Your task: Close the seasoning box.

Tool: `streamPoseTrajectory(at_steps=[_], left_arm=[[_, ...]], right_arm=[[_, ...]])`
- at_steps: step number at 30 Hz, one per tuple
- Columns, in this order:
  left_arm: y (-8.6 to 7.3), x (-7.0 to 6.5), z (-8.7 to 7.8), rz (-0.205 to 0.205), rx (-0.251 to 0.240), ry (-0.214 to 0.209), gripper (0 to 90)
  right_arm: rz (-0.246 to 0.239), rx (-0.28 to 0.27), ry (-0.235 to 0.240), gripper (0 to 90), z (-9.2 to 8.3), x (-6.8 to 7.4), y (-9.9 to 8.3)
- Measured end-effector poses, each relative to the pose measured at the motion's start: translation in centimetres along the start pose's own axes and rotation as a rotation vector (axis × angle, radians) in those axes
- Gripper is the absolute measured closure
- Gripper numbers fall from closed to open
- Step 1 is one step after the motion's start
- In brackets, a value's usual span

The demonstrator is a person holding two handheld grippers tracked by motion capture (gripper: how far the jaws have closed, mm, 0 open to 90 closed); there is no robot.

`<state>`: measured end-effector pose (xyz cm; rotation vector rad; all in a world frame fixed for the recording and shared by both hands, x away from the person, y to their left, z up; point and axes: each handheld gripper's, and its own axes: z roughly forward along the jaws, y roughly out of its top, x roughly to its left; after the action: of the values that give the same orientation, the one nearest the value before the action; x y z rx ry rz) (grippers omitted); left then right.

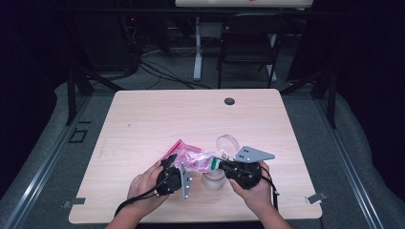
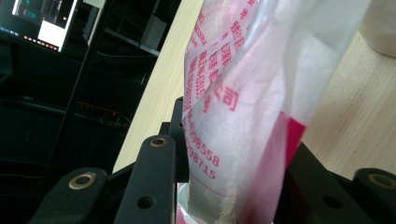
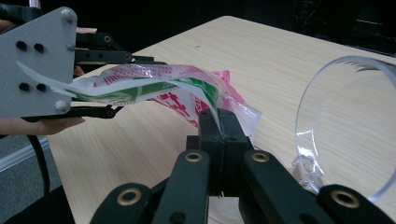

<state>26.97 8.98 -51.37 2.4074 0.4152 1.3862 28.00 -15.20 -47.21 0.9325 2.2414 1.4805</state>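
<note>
Both tools share one printed plastic bag (image 1: 193, 159) above the table (image 1: 143, 119). The left tool (image 1: 173, 164) clamps its body at nine o'clock, while the right tool (image 1: 220, 164) pinches an edge at three, probably stretching it to tear open over the cup (image 1: 213, 180).

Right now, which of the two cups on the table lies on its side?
The clear cup beyond the right tool, its round mouth turned sideways; the whitish cup nearer the person stands upright.

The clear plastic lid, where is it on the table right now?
In the high view the clear plastic lid stands on edge near the table's middle, just behind the right hand-held gripper and right of the plastic bag.
</note>
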Motion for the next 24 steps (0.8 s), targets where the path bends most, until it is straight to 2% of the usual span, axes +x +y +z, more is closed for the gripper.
streamPoseTrajectory(at_steps=[12,13,17,19,20,21,22,23,24], left_arm=[[-0.6,-0.7,0.2,-0.049,0.000,-0.031,72.2],[-0.7,-0.7,0.2,-0.042,0.009,-0.033,72.2],[-0.9,-0.9,0.3,-0.064,0.010,-0.057,72.2],[-0.9,-1.0,0.3,-0.067,0.013,-0.065,72.2],[-1.0,-0.9,0.3,-0.046,0.030,-0.070,72.2],[-1.0,-1.1,0.4,-0.075,0.008,-0.075,72.2],[-1.0,-1.0,0.4,-0.050,0.027,-0.078,72.2],[-1.0,-1.2,0.4,-0.064,0.021,-0.080,72.1],[-1.0,-1.2,0.4,-0.055,0.029,-0.082,72.2]], right_arm=[[-0.012,0.005,0.013,90.0,0.3,0.5,0.0],[-0.014,0.006,0.014,90.0,0.3,0.5,0.0],[-0.009,0.001,0.021,90.0,0.4,0.7,0.0],[-0.015,0.007,0.022,90.0,0.4,0.7,0.0],[-0.014,0.005,0.023,90.0,0.5,0.8,0.0],[-0.014,0.005,0.025,90.0,0.5,0.8,0.0],[-0.015,0.006,0.025,90.0,0.5,0.8,0.0],[-0.019,0.011,0.025,90.0,0.5,0.8,0.0],[-0.020,0.011,0.026,90.0,0.6,0.9,0.0]])
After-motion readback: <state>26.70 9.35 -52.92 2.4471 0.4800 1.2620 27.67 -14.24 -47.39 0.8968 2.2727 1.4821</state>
